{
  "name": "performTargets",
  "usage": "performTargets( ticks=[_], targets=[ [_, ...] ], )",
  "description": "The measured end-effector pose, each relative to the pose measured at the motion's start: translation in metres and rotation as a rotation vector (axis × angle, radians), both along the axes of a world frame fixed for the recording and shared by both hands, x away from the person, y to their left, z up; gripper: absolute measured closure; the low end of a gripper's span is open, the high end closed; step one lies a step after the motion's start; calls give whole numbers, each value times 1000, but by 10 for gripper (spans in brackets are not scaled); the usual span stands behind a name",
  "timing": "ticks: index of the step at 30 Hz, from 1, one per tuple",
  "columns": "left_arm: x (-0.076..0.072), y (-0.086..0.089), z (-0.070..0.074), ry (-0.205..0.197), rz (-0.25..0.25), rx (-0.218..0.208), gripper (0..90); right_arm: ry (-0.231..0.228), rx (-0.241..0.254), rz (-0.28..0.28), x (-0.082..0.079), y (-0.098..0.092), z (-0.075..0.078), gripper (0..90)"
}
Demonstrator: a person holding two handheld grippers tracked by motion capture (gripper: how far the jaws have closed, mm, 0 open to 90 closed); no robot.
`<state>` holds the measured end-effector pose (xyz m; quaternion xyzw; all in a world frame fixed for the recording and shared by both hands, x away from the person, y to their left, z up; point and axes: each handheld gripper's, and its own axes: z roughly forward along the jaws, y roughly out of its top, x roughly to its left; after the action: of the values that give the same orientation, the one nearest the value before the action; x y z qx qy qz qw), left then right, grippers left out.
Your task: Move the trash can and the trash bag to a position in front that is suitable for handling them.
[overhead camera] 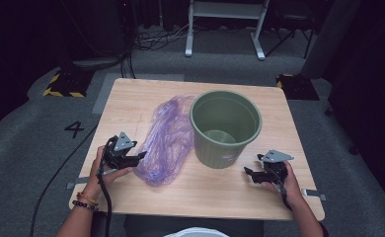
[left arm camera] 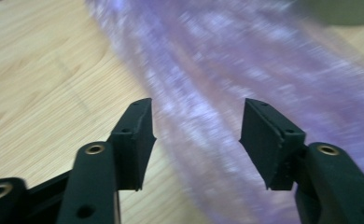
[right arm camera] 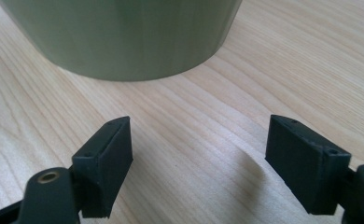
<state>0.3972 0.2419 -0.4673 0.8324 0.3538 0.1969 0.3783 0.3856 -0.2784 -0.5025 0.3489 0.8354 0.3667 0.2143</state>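
My left gripper spread before blurred purple bag, my right gripper spread near green bucket, high view shows bucket's hollow inside.

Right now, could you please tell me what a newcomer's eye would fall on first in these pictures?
First the green bin, upright at the middle of the wooden table, with the crumpled purple plastic bag lying flat just left of it. Then the left hand-held gripper, open at the bag's near end, and the right hand-held gripper, open beside the bin.
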Motion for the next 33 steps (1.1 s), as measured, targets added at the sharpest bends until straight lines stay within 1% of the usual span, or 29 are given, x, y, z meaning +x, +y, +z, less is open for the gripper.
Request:
performTargets(
  ticks=[1,2,3,4,5,6,7,8,9,11,14,16,18,21,27,31,33],
  targets=[
    [4,3,-3,26,-1,-17,457,1,2,1,0,0,0,231],
    [7,5,-7,48,0,-22,467,3,3,2,0,1,0,231],
    [10,6,-11,77,-1,-36,478,2,2,3,0,1,0,231],
    [12,7,-13,102,-11,-44,485,3,3,4,0,1,0,232],
    [12,7,-15,128,-28,-57,515,5,4,3,0,1,0,233],
    [12,6,-16,146,-44,-60,555,5,4,3,0,1,0,235],
    [12,3,-17,165,-57,-46,561,3,4,4,0,1,0,236],
    [11,0,-17,175,-70,-33,584,0,2,8,-1,1,0,237],
    [9,-4,-18,175,-94,-17,599,0,2,12,-1,1,0,237],
    [4,-14,-22,200,-146,1,599,2,2,21,-1,2,0,237],
    [-1,-27,-24,208,-200,-13,596,2,3,34,-2,2,0,237],
    [-6,-37,-24,198,-227,1,592,3,4,34,-2,2,0,238],
    [-11,-47,-25,196,-251,1,580,5,5,36,-2,2,0,237],
    [-19,-62,-25,184,-285,14,562,8,7,42,-2,2,0,237],
    [-30,-89,-25,193,-318,10,507,11,9,46,-1,2,0,236],
    [-34,-105,-27,181,-330,6,459,12,8,43,-1,2,0,230],
    [-36,-114,-27,179,-333,0,455,11,7,41,-1,2,0,227]
  ],
)
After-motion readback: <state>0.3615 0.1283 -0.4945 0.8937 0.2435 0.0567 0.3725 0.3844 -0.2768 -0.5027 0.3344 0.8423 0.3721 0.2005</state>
